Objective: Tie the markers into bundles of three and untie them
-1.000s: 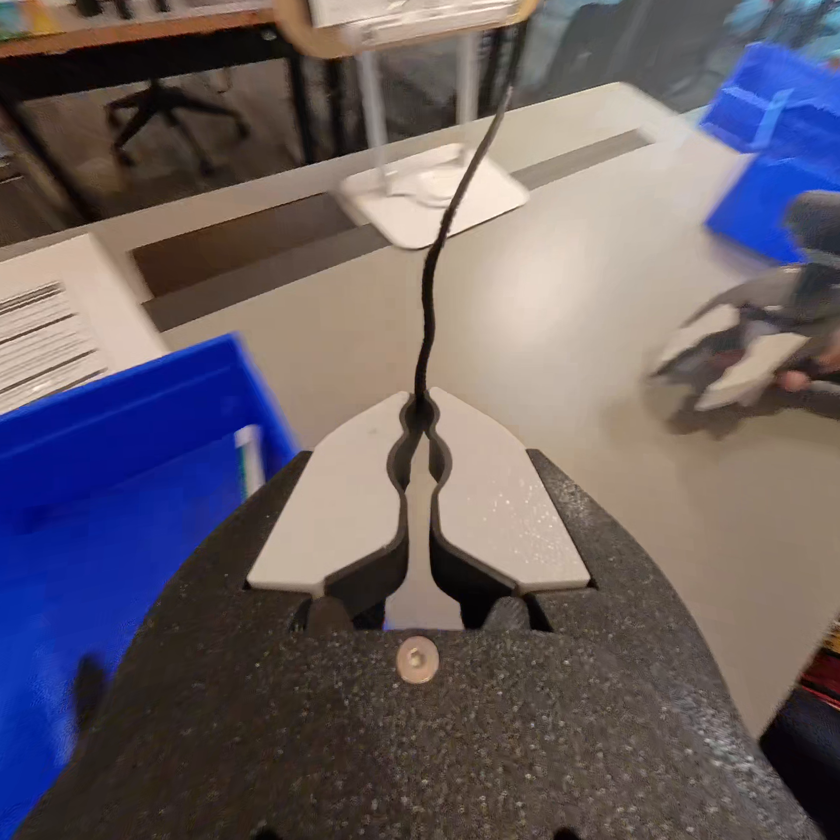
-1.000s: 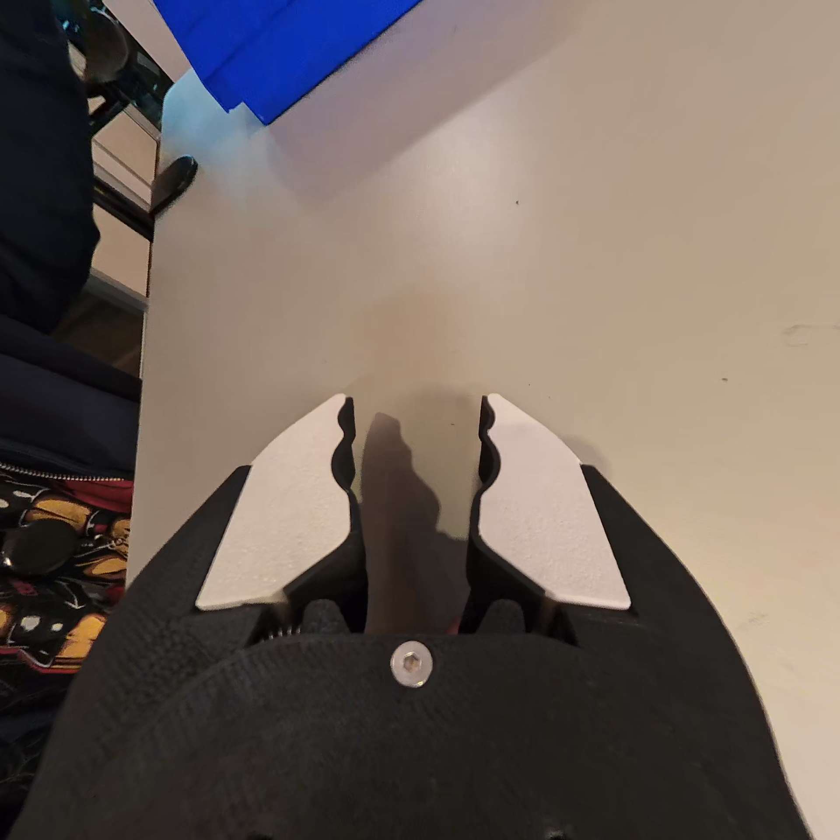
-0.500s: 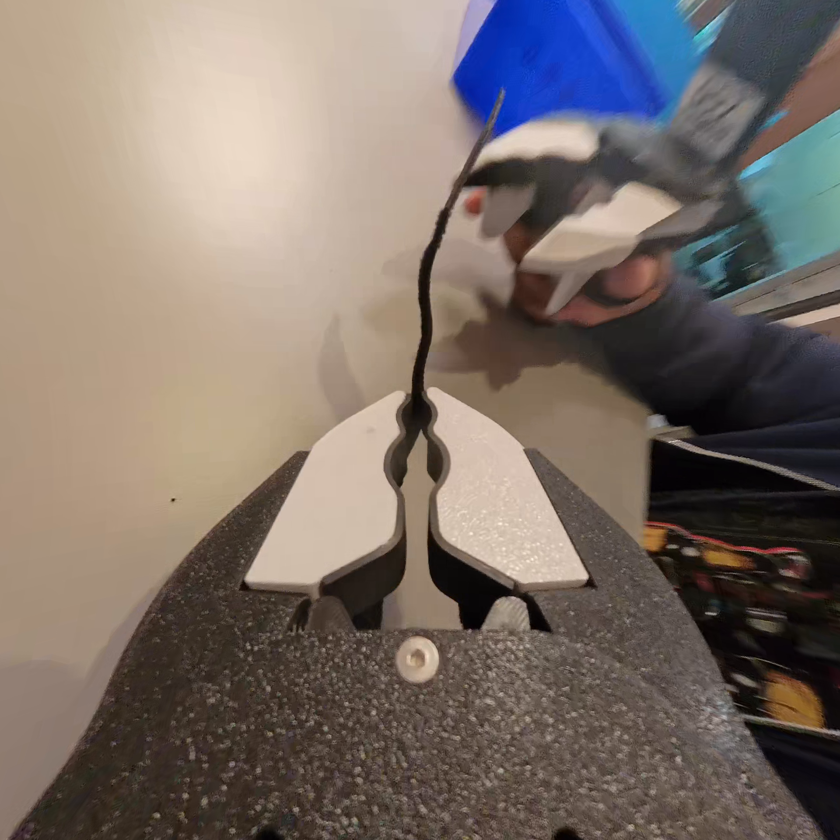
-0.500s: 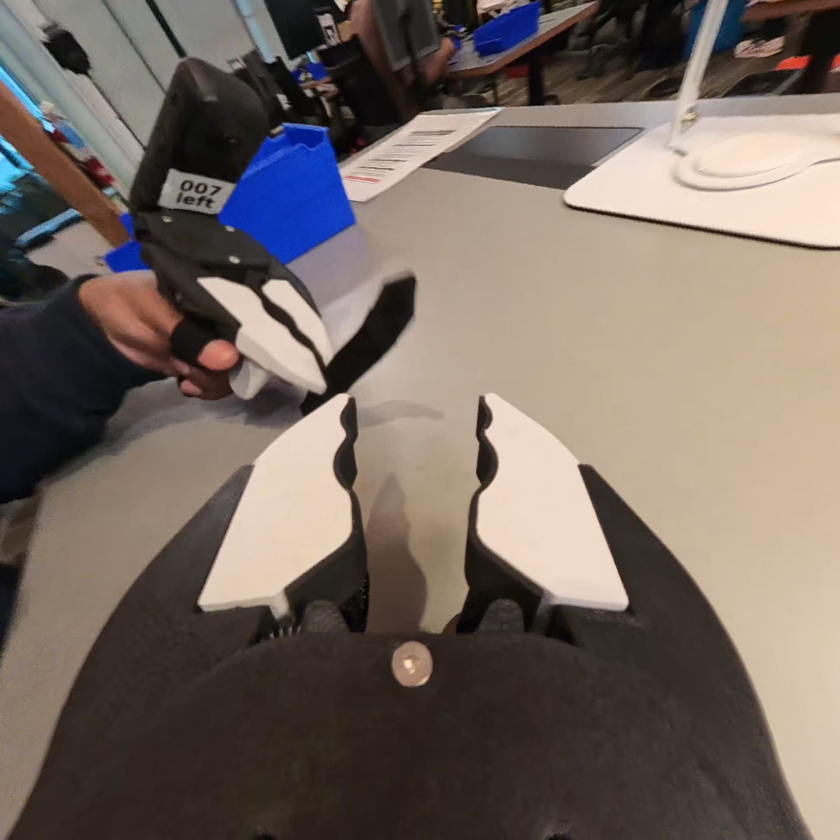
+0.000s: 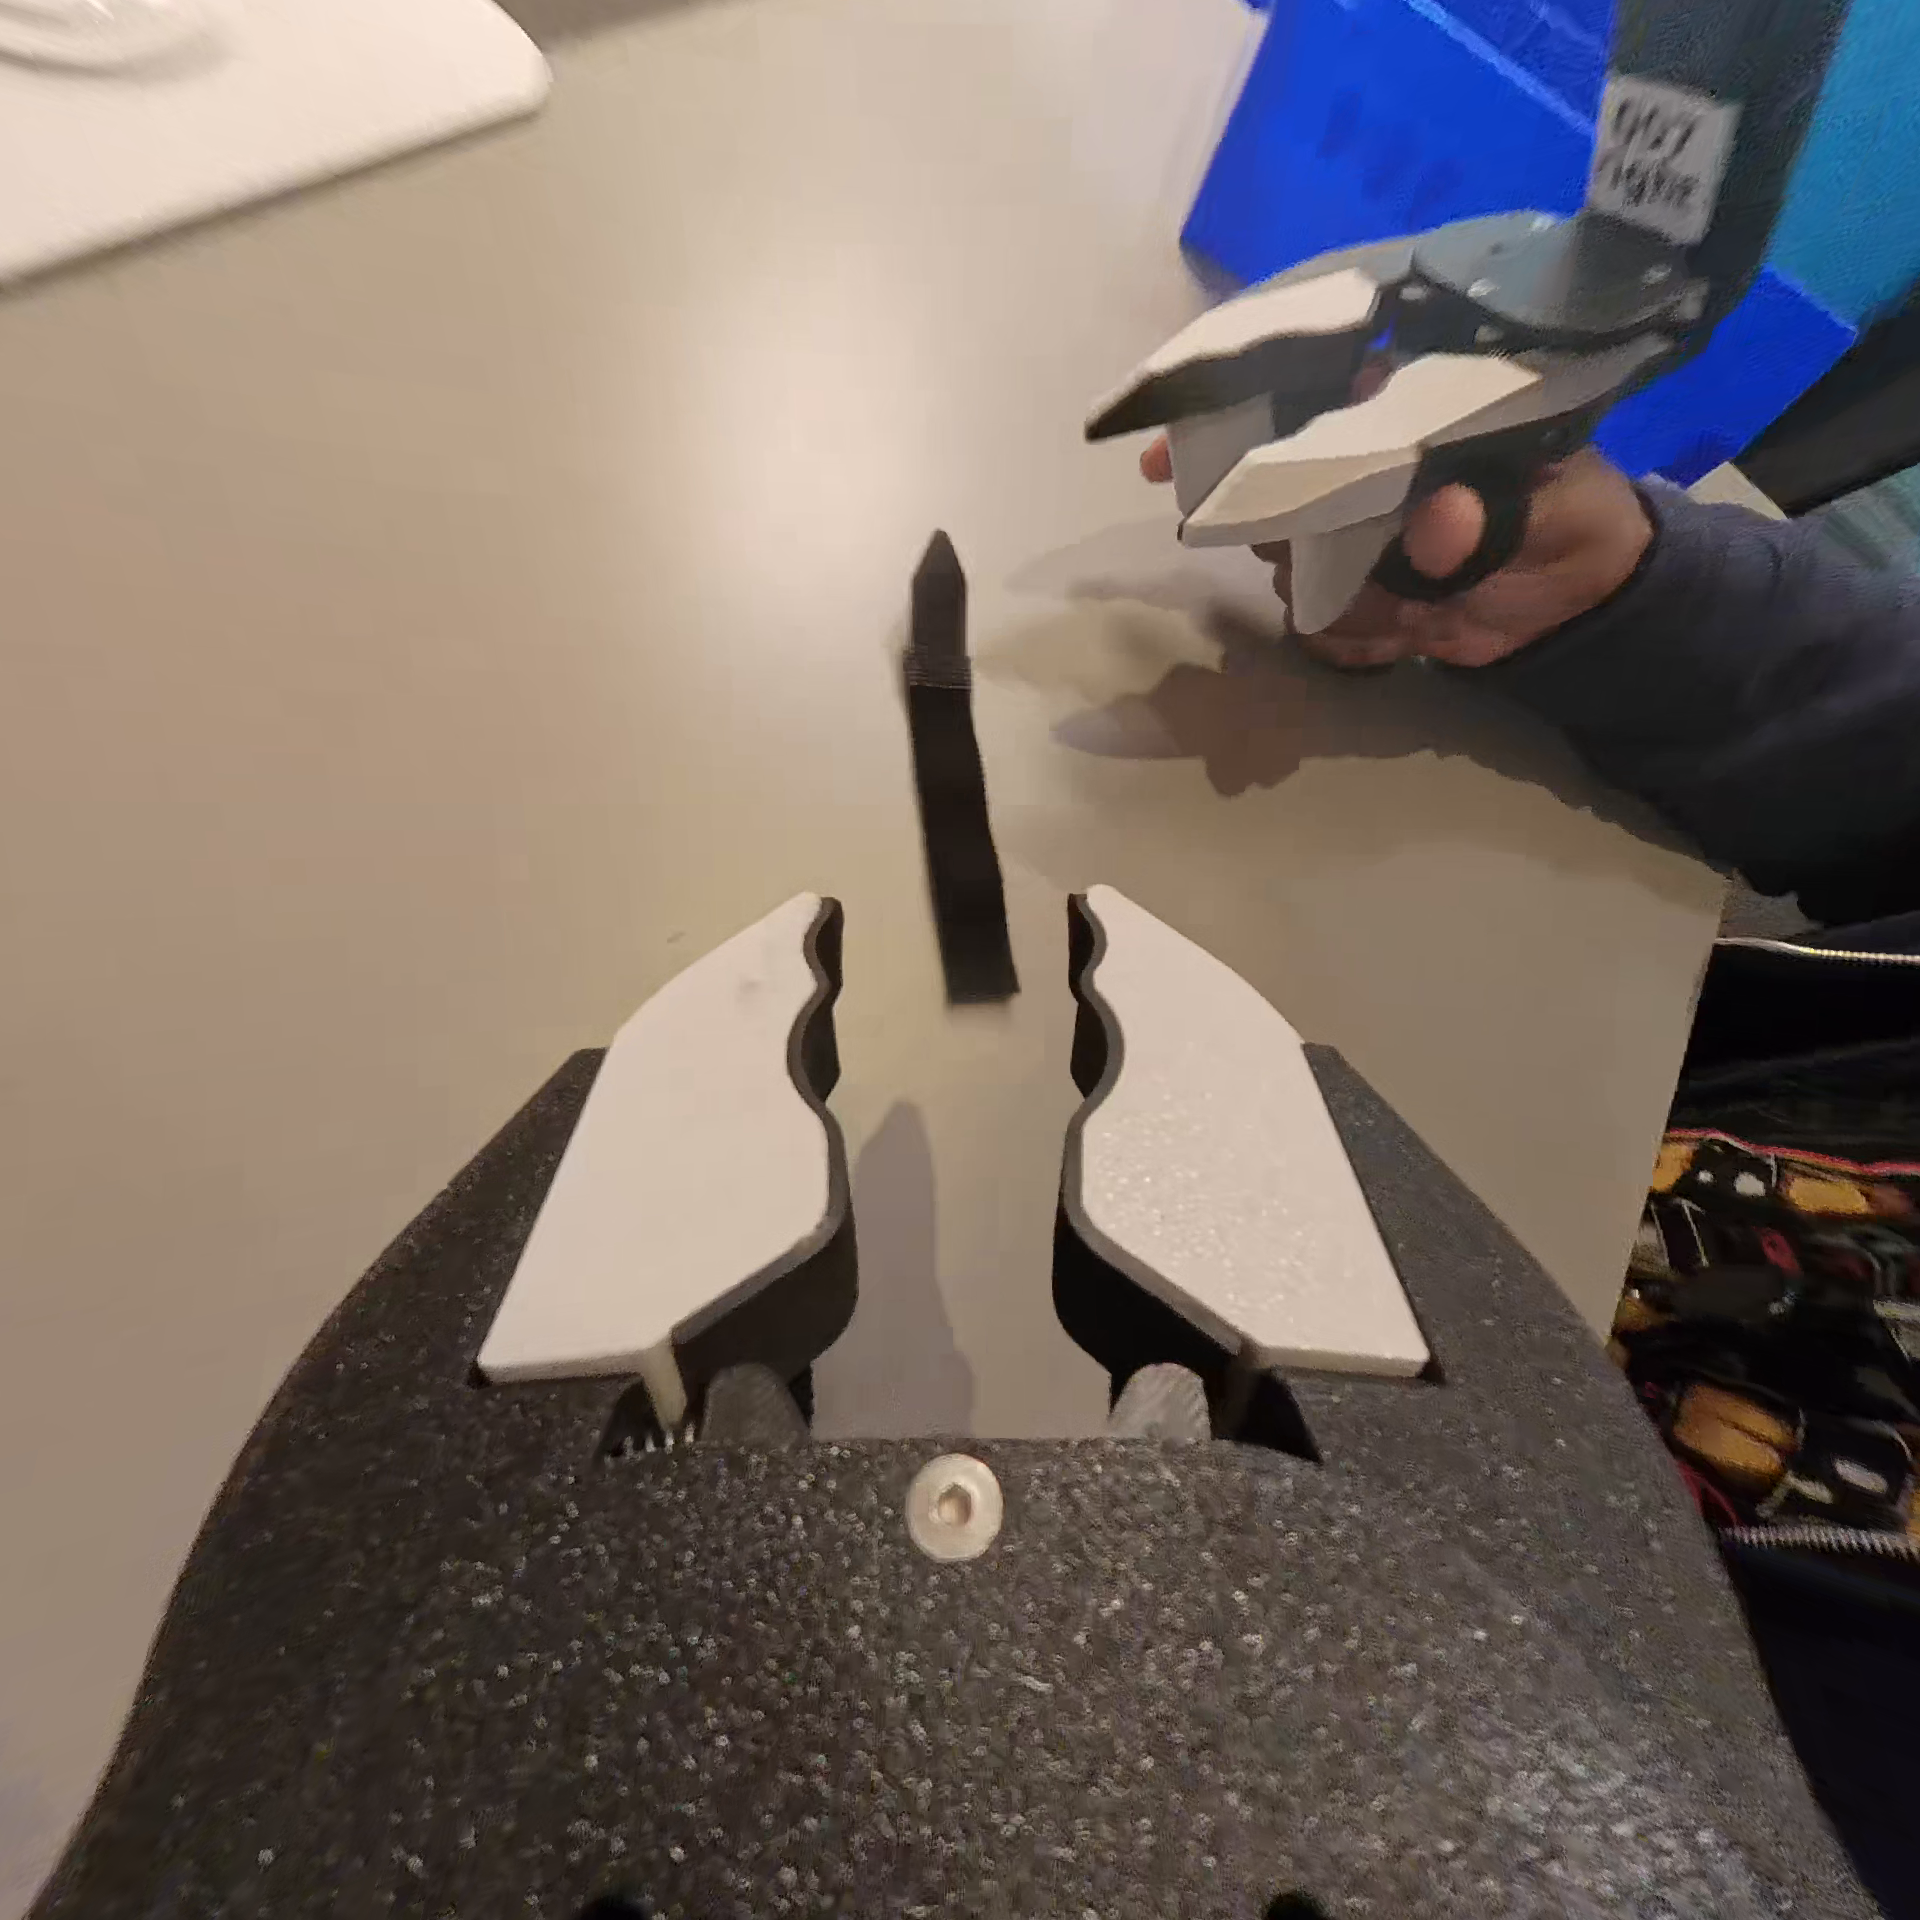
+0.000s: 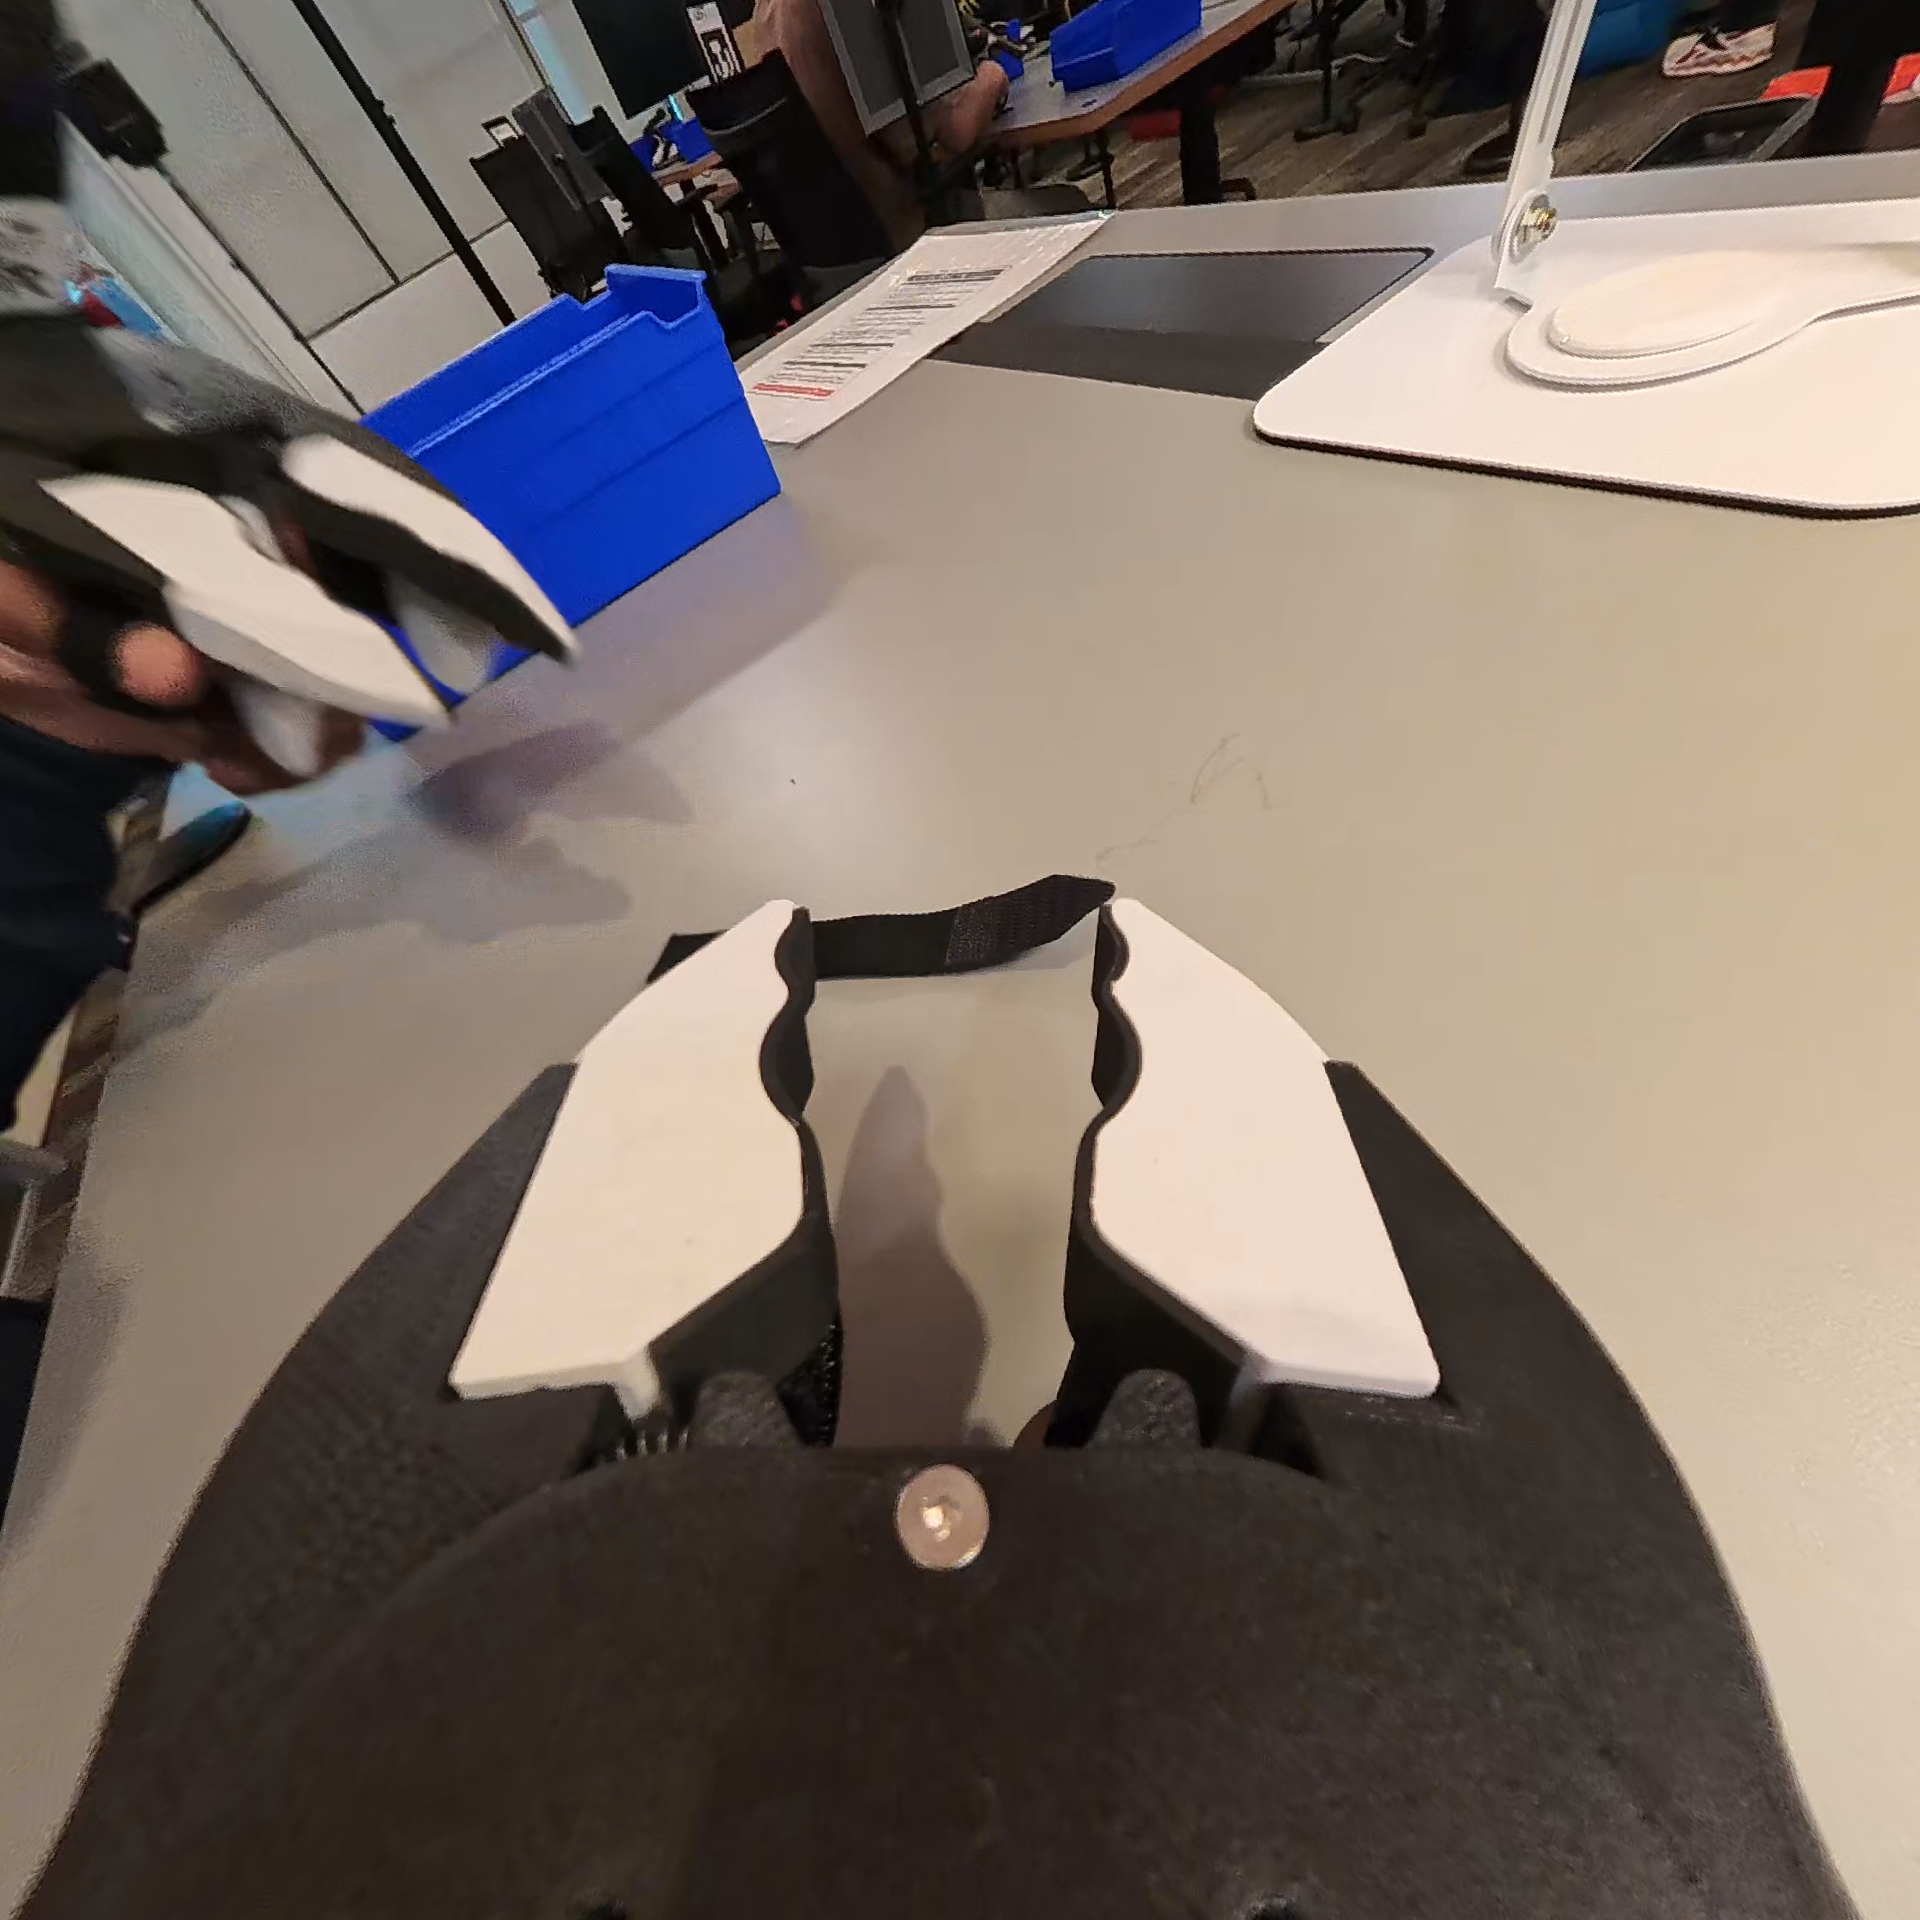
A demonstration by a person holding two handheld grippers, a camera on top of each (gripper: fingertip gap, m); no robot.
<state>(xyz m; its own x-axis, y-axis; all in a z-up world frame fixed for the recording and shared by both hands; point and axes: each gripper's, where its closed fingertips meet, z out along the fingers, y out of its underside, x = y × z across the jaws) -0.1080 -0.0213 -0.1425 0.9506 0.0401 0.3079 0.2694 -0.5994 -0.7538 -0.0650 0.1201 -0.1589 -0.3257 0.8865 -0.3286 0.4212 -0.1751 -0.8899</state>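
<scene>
On the grey table (image 5: pixel 364 727), a black strap (image 5: pixel 951 779) is lying flat and free, with nothing gripping it. In the left wrist view it is stretching away from the left gripper (image 5: pixel 954 914), its squared end sitting just ahead of the gap between the white fingers (image 5: pixel 686 1143) and its pointed end aiming toward the far side of the table. The left gripper is standing with its jaws spread apart and nothing between them. Farther off to the right in that view, the right gripper (image 5: pixel 1174 473) is hovering above the table in a person's hand (image 5: pixel 1475 582), a dark sleeve (image 5: pixel 1766 707) trailing behind it, and a blue bin (image 5: pixel 1455 135) is sitting beyond. In the right wrist view, the strap (image 6: pixel 935 940) is running crosswise just beyond the tips of the right gripper (image 6: pixel 951 914), whose jaws are likewise spread wide and holding nothing; whether the tips are touching the strap cannot be told. The left gripper (image 6: pixel 488 665) is showing blurred at the left of that view, above the table (image 6: pixel 1351 779), with another blue bin (image 6: pixel 603 457) behind it. A printed sheet of paper (image 6: pixel 914 322) and a white stand base (image 6: pixel 1621 384) are resting farther back. No markers are showing in either view.
</scene>
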